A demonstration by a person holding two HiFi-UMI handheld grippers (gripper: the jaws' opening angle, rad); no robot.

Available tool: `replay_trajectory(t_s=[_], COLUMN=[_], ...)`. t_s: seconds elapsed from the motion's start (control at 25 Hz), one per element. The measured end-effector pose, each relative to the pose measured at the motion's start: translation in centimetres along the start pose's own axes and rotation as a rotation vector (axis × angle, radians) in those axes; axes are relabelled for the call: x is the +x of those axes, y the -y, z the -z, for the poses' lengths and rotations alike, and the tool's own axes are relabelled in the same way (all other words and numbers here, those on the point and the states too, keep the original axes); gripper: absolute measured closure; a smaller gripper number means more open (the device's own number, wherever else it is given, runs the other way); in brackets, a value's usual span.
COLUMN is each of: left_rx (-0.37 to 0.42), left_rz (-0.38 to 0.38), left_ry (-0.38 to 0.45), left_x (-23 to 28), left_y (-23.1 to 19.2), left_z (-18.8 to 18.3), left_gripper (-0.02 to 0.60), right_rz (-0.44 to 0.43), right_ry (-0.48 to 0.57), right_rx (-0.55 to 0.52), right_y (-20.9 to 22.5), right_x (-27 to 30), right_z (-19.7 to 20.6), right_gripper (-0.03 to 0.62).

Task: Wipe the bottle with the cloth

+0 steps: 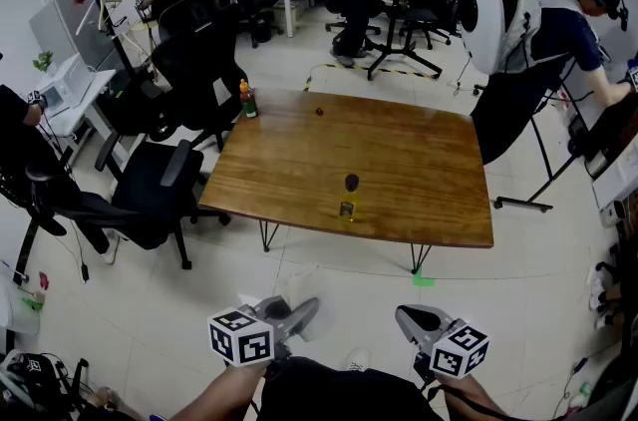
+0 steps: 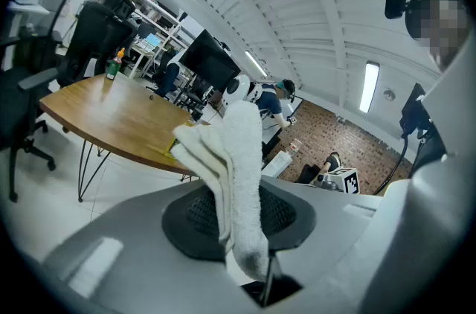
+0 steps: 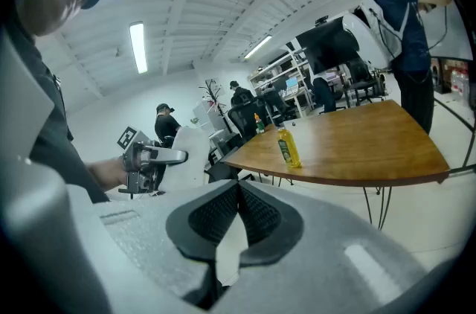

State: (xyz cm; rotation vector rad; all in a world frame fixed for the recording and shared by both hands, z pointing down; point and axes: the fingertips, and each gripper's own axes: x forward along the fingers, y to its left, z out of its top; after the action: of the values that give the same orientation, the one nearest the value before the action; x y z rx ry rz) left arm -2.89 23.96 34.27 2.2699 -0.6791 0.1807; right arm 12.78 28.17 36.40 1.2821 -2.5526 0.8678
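Note:
A yellow bottle [image 1: 350, 200] with a dark cap stands upright near the front edge of the wooden table [image 1: 419, 180]. In the right gripper view the bottle [image 3: 288, 147] is far ahead, beyond the jaws. My left gripper [image 1: 302, 311] is held low in front of the table, shut on a folded white cloth [image 2: 239, 156] that sticks up between its jaws. The cloth hides most of the bottle in the left gripper view. My right gripper [image 1: 407, 315] is beside it, shut with nothing between its fingers; its pads meet in the right gripper view [image 3: 238, 192].
A second bottle [image 1: 247, 100], orange and green, stands at the table's far left corner. Black office chairs [image 1: 150, 190] crowd the table's left side. A person [image 1: 558, 40] bends over at the right. White tiled floor [image 1: 329, 274] lies between me and the table.

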Motion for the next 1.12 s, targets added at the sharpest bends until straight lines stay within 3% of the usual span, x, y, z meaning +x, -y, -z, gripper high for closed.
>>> replay_trajectory(t_s=[0.36,0.6,0.76,1.12], left_rx=[-0.006,-0.034,-0.043,-0.025], left_rz=[-0.060,-0.107,-0.099,0.029], left_ry=[0.002,-0.007,-0.005,-0.043], left_x=[1.4,0.9,1.9,5.5], left_y=[1.9,-0.4,-3.7,-14.3], left_z=[1.5,0.7,-1.7,-11.2], left_gripper=[0.479,0.479,0.479,0.479], right_rz=[-0.044,-0.049,-0.014,0.137], right_ry=[-0.007,-0.006,-0.002,-0.050], right_rx=[-0.006,-0.025,-0.089,-0.264], right_y=[2.3,3.4,4.7,7.8], right_x=[-1.4,0.9,4.0,15.6], right_z=[1.0,0.0,-2.4,-9.1], right_gripper=[0.592,0.592,0.573,0.479])
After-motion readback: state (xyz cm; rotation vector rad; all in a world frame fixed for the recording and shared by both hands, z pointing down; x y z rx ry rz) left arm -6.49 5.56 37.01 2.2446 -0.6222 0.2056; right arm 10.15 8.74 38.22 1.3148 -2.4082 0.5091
